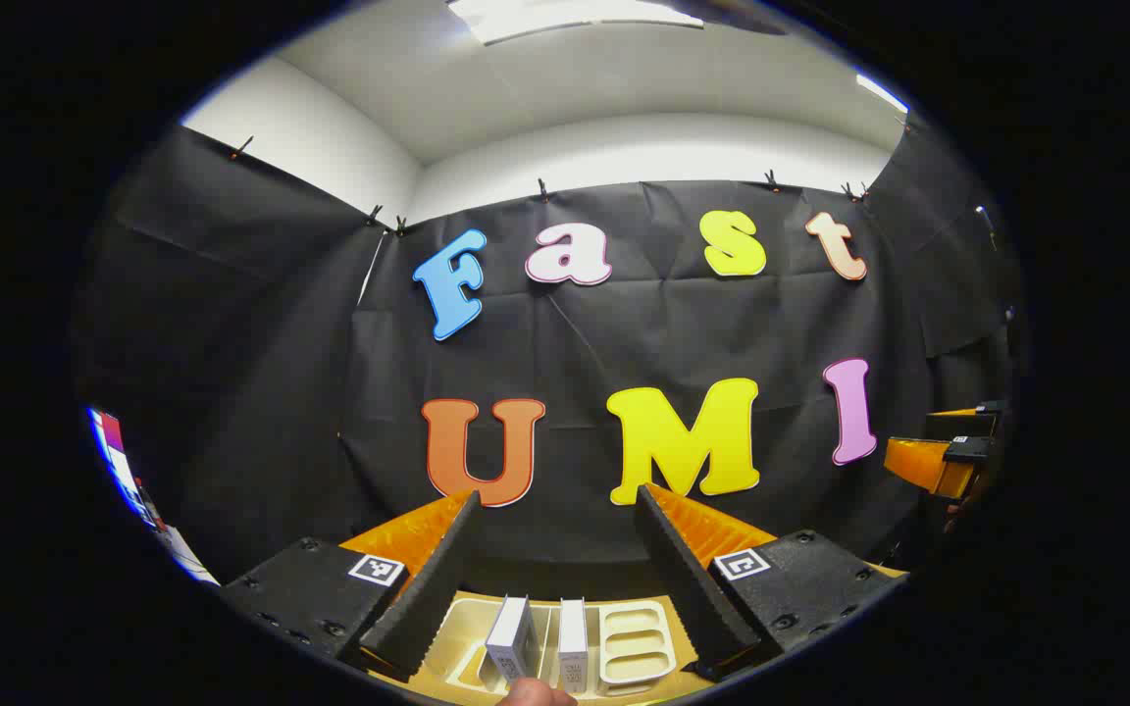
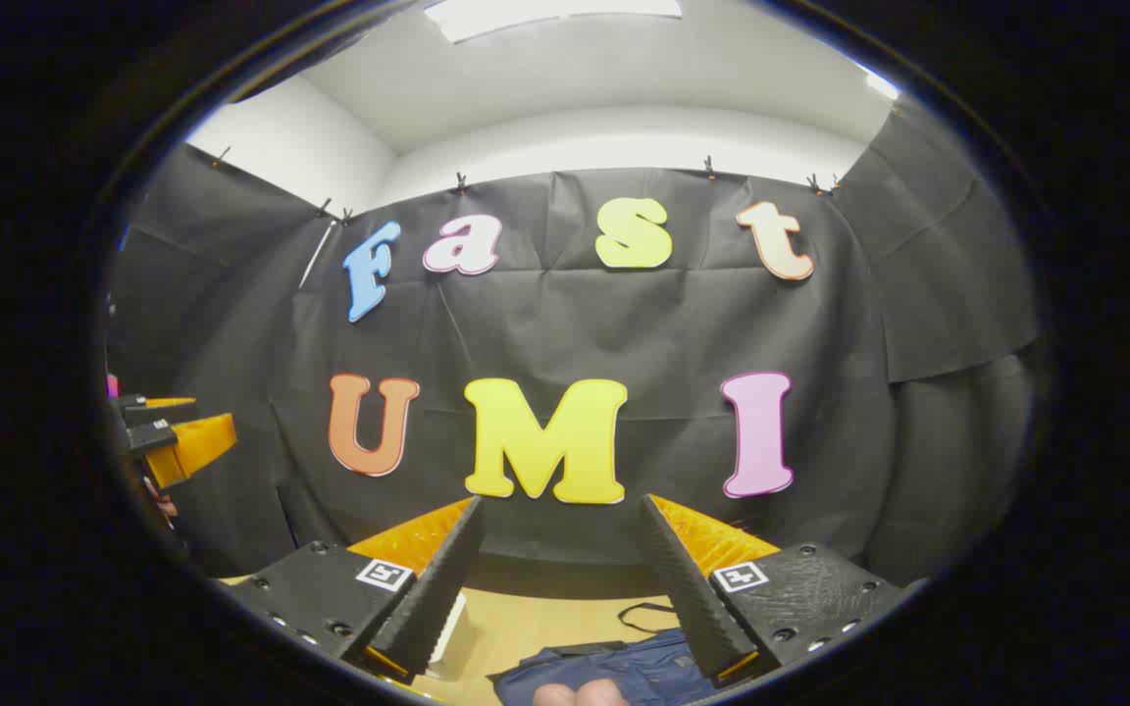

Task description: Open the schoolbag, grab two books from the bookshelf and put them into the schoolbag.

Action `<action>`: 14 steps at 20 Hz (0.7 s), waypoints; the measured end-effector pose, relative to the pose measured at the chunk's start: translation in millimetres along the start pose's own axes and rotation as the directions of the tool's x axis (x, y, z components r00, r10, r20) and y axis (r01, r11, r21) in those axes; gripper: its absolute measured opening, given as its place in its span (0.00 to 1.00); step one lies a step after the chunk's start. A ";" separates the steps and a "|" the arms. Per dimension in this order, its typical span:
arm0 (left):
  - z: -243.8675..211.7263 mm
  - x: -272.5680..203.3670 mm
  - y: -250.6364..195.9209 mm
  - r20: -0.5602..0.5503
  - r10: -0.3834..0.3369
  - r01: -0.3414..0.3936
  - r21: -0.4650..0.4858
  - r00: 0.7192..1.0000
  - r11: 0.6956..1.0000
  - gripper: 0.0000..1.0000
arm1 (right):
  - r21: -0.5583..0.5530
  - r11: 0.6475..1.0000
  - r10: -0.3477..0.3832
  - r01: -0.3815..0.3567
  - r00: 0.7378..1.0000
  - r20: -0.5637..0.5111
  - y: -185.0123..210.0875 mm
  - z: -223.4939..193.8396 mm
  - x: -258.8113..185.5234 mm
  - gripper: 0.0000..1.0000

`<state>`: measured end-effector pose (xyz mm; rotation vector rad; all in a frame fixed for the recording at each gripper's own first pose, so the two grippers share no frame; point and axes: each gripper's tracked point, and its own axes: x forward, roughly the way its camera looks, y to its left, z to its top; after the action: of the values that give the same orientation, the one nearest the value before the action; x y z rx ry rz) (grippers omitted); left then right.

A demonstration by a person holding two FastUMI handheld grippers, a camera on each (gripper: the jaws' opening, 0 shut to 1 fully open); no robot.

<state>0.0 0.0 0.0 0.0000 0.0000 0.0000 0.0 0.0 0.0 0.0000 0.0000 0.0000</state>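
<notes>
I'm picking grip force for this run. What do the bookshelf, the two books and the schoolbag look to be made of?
Bookshelf: cream, smooth, moulded rounded slots, so probably plastic. Books: white, matte, crisp edges, likely paper or card covers; the second looks alike. Schoolbag: dark blue, creased and slack with a thin black strap, so seemingly woven fabric.

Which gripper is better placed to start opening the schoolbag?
Right gripper: the dark blue fabric schoolbag lies just below its open jaws. The left gripper faces the cream bookshelf with two white books.
</notes>
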 end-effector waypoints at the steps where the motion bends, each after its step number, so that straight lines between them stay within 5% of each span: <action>1: -3.0 -0.9 -1.9 -0.006 -0.012 0.012 -0.008 1.000 1.000 0.98 | 0.002 1.000 -0.001 0.001 1.000 -0.009 1.9 -1.1 -0.1 0.92; 14: -15.1 3.4 -16.1 -0.040 -0.058 0.057 -0.033 0.997 0.998 0.98 | -0.013 0.999 -0.052 0.051 0.996 -0.072 -19.9 -26.9 -10.8 0.95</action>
<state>3.4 -16.1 -15.1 -0.0314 0.0412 -0.0578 -10.8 -19.9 -26.9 -0.0109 0.0729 -0.0519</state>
